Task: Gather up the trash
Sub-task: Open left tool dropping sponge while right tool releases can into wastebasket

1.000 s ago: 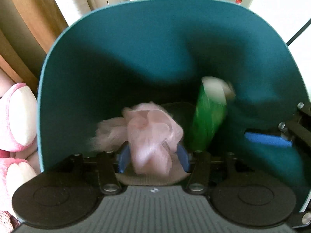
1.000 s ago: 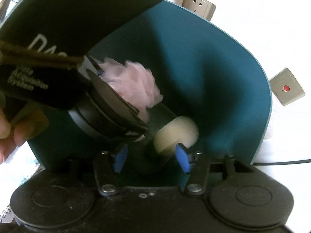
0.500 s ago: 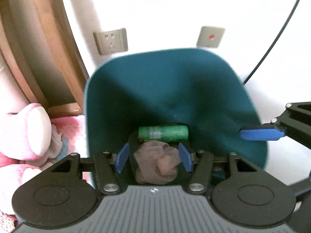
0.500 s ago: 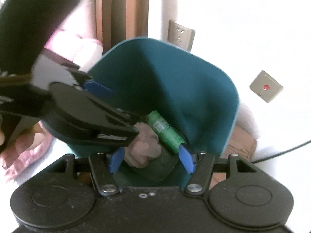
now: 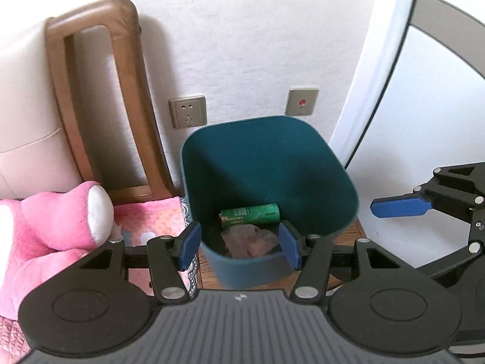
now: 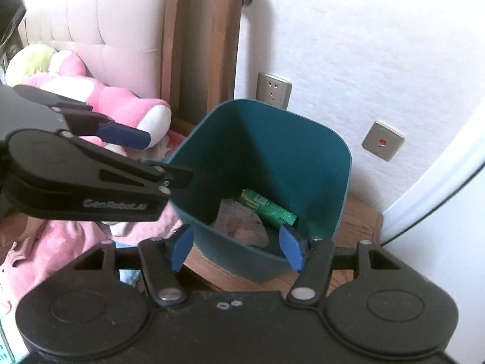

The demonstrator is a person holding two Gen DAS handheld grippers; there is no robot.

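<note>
A teal trash bin (image 5: 303, 139) stands on the wooden floor by the white wall; it also shows in the right wrist view (image 6: 321, 139). Inside lie a green bottle (image 5: 250, 213) and a crumpled pinkish tissue (image 5: 250, 239), seen too in the right wrist view as the bottle (image 6: 268, 209) and the tissue (image 6: 239, 221). My left gripper (image 5: 239, 247) is open and empty above the bin's near rim. My right gripper (image 6: 238, 247) is open and empty above the bin as well. One blue pad of the right gripper shows at the right of the left wrist view (image 5: 400, 207).
A pink plush toy (image 5: 51, 221) lies on pink bedding to the left of the bin. A wooden bed frame (image 5: 100, 91) and a padded headboard (image 6: 100, 21) stand behind it. A wall socket (image 5: 188, 116) and a switch with a red dot (image 5: 301, 101) sit above the bin.
Both grippers have let go of the tissue and the bottle, which now lie in the bin. Both have pulled up and back from inside the bin.
</note>
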